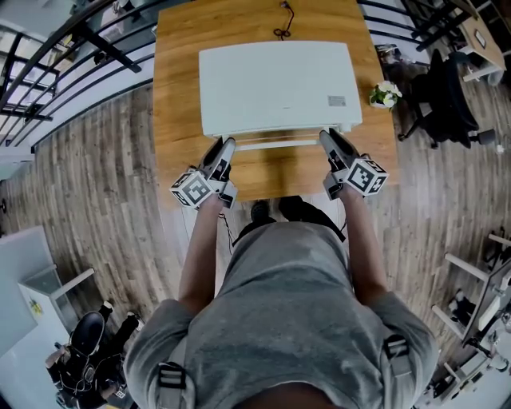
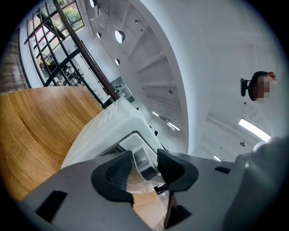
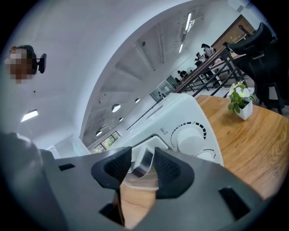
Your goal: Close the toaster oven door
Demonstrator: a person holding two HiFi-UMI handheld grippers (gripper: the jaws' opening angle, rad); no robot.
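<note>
Looks down on a white oven (image 1: 275, 84) set squarely on a wooden table (image 1: 180, 96). Shows the door (image 1: 279, 133) up against the oven's front, with the handle (image 1: 275, 144) running along the top edge, just proud of the oven; cannot tell whether fully latched. Brackets that handle with both tools: left gripper (image 1: 224, 147) at the oven's front-left corner, right gripper (image 1: 330, 137) at its front-right corner, both aimed at the oven. Catches, in each gripper view, the shiny end of the bar lying between ribbed pads (image 2: 118, 173), with jaws parted and slack around it, released rather than clamped, and nothing else in the gap. Reveals clear glass (image 3: 141, 182) below the bar, tinted by the table's wood. Picks out a round knob (image 3: 189, 137) on the oven's right-hand panel, ringed by black tick marks, with part of a second dial (image 3: 205, 155) just under it. Places a small plant (image 1: 385, 94) in a white pot to the oven's right, near the table's edge, a dark cord (image 1: 283, 24) behind the oven, and a grey label (image 1: 337, 101) on the oven's top near its right front corner. Frames a person (image 1: 295, 319) in a grey shirt standing at the oven's front, arms (image 1: 204, 248) reaching to the tools. Sets a black chair (image 1: 447, 96) farther off to the oven's right, on plank flooring (image 1: 104, 160).
</note>
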